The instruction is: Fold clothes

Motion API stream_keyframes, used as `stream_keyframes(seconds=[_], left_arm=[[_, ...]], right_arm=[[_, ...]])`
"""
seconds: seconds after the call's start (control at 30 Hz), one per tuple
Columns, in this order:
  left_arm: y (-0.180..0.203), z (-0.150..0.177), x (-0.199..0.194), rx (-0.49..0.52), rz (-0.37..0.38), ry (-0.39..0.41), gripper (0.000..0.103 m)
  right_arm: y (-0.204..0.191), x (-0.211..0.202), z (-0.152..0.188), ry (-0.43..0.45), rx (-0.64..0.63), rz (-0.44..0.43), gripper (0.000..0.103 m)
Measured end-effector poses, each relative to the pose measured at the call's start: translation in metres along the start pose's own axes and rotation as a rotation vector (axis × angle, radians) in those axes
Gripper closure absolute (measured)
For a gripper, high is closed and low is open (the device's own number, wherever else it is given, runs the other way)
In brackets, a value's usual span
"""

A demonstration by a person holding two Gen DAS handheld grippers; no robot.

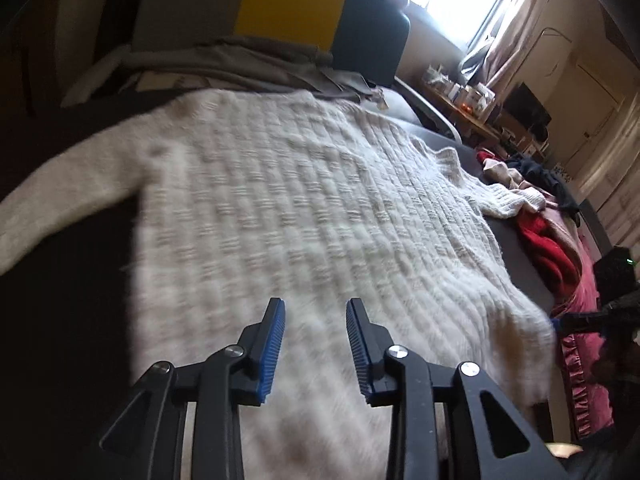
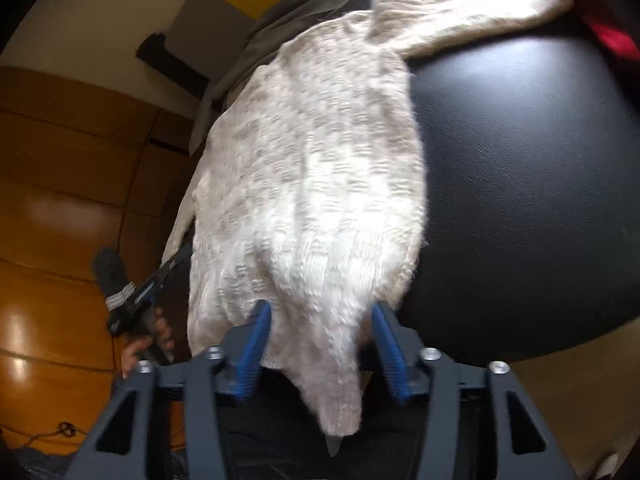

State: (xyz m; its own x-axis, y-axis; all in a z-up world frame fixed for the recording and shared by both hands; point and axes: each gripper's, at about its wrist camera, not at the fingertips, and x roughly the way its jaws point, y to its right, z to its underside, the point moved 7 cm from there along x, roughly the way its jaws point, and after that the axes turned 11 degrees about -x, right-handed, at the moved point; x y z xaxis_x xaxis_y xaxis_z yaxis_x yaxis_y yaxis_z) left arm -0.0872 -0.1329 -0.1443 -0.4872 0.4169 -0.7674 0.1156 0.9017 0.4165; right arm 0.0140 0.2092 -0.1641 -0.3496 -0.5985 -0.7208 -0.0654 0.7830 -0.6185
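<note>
On dark table (image 2: 520, 160), cream knit sweater (image 1: 304, 200) spread flat; left tongs (image 1: 316, 312) parted, empty; right tongs (image 2: 320, 312) wide, hem between, ungripped.

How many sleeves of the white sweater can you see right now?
2. One sleeve stretches left of the white sweater in the left wrist view; the other sleeve reaches toward the upper right in the right wrist view, over the dark surface.

No readable text, label, brand, number or sign in either view. Pale markings on the dark handle at lower left of the right wrist view too blurred to read. Small items on the far shelf at upper right of the left wrist view too small.
</note>
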Motion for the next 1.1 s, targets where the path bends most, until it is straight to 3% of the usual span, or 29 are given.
stream_keyframes(seconds=[0.13, 0.37, 0.6, 0.77, 0.83, 0.87, 0.9, 1.0, 1.1], left_arm=[[-0.033, 0.027, -0.038, -0.017, 0.013, 0.017, 0.066], [-0.073, 0.092, -0.061, -0.163, 0.135, -0.048, 0.058], [-0.071, 0.104, -0.041, -0.251, 0.241, -0.052, 0.057], [-0.069, 0.103, -0.033, -0.290, 0.274, -0.071, 0.060], [-0.071, 0.102, -0.032, -0.313, 0.262, -0.084, 0.074], [-0.071, 0.102, -0.032, -0.321, 0.248, -0.089, 0.087], [-0.072, 0.102, -0.032, -0.329, 0.233, -0.093, 0.091], [-0.063, 0.098, -0.038, -0.333, 0.239, -0.081, 0.094], [-0.051, 0.084, -0.053, -0.359, 0.318, -0.035, 0.094]], right_arm=[[0.023, 0.007, 0.010, 0.008, 0.064, 0.007, 0.047], [0.028, 0.016, 0.017, 0.040, 0.070, 0.019, 0.046], [-0.018, 0.020, 0.010, 0.034, -0.219, 0.175, 0.046], [-0.085, 0.040, 0.024, -0.033, -0.536, 0.190, 0.046], [-0.102, 0.054, 0.039, -0.072, -0.665, 0.231, 0.046], [-0.111, 0.061, 0.046, -0.092, -0.730, 0.251, 0.046], [-0.120, 0.067, 0.052, -0.112, -0.795, 0.271, 0.047], [-0.118, 0.078, 0.064, -0.122, -0.889, 0.376, 0.047], [-0.097, 0.071, 0.073, -0.132, -0.879, 0.436, 0.047]])
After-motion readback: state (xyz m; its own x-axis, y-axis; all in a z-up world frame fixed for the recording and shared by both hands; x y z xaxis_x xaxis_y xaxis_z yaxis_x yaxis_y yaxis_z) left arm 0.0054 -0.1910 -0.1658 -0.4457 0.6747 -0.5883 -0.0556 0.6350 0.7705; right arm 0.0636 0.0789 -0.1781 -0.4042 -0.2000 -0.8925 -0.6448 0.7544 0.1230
